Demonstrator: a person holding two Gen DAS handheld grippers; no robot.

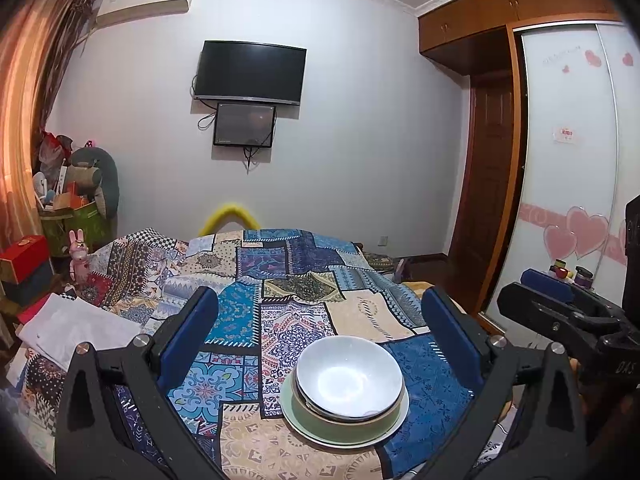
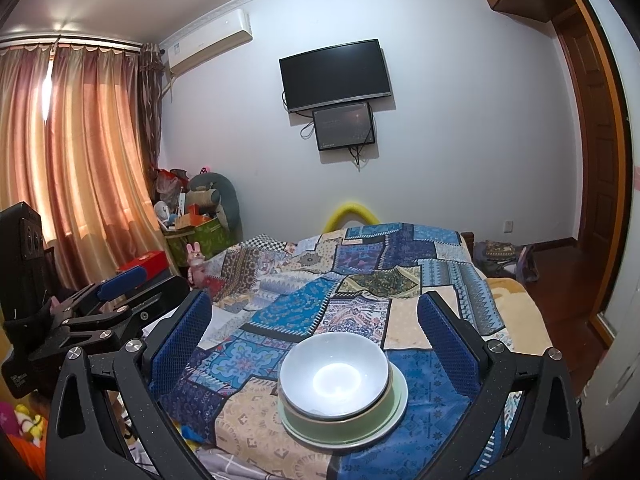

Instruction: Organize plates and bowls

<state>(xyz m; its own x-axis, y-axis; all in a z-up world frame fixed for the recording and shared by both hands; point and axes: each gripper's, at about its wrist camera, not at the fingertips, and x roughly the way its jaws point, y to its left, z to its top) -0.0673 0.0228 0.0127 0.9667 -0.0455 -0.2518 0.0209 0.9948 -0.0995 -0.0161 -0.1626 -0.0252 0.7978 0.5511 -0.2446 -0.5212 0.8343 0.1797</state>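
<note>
Both my left gripper (image 1: 320,344) and right gripper (image 2: 316,340) gape empty. The white bowl (image 1: 349,376) nests in the green dish (image 1: 352,426) at six o'clock, stacked for tidiness.

Ahead of me a pale wall (image 2: 460,128) carries a dark television (image 2: 336,76) with a smaller screen (image 2: 344,126) just beneath it, cables hanging below. An air conditioner (image 2: 210,38) sits high beside the orange curtains (image 2: 80,152), where daylight glows through. A patchwork bedspread (image 2: 360,276) covers the bed. Boxes and soft toys pile up in the corner (image 2: 196,216) under the curtains. To my right stand a brown wooden door (image 1: 490,184) and a wardrobe (image 1: 568,152) with pink hearts.
</note>
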